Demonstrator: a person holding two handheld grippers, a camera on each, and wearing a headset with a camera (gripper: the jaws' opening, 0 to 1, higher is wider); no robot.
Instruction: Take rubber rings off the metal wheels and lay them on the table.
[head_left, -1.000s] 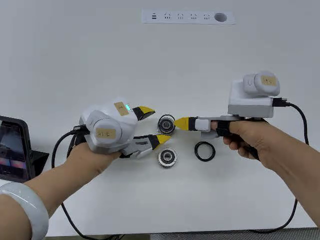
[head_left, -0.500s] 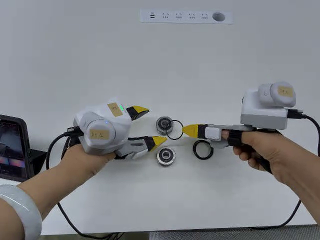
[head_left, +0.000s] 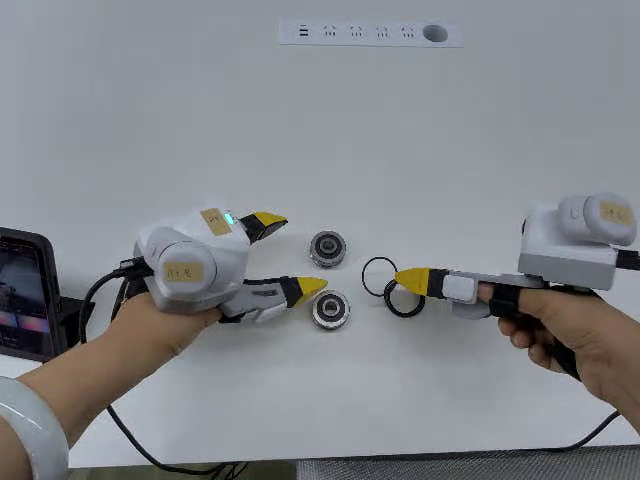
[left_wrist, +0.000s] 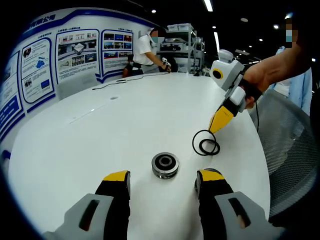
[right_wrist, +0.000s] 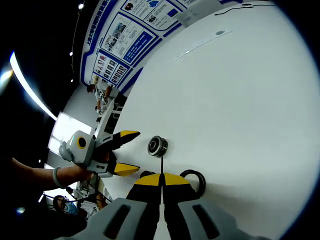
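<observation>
My right gripper (head_left: 402, 279) is shut on a thin black rubber ring (head_left: 365, 272), which hangs just above the table. In the right gripper view that ring (right_wrist: 161, 162) shows edge-on beyond the shut jaws. A thicker black ring (head_left: 405, 312) lies flat on the table right under the tip. Two metal wheels stand on the table: the far one (head_left: 327, 246) and the near one (head_left: 331, 309). My left gripper (head_left: 286, 254) is open just left of the wheels, holding nothing. In the left gripper view the far wheel (left_wrist: 165, 164) sits between the open jaws, a little ahead of them.
A white power strip (head_left: 370, 33) lies at the table's far edge. A dark tablet (head_left: 25, 295) stands at the left edge with cables beside it. The table (head_left: 450, 150) is white. People stand by shelves in the room behind.
The right gripper pulled the thin ring off the far wheel and carried it right, over the lying ring. The left gripper drew back a little to the left.
</observation>
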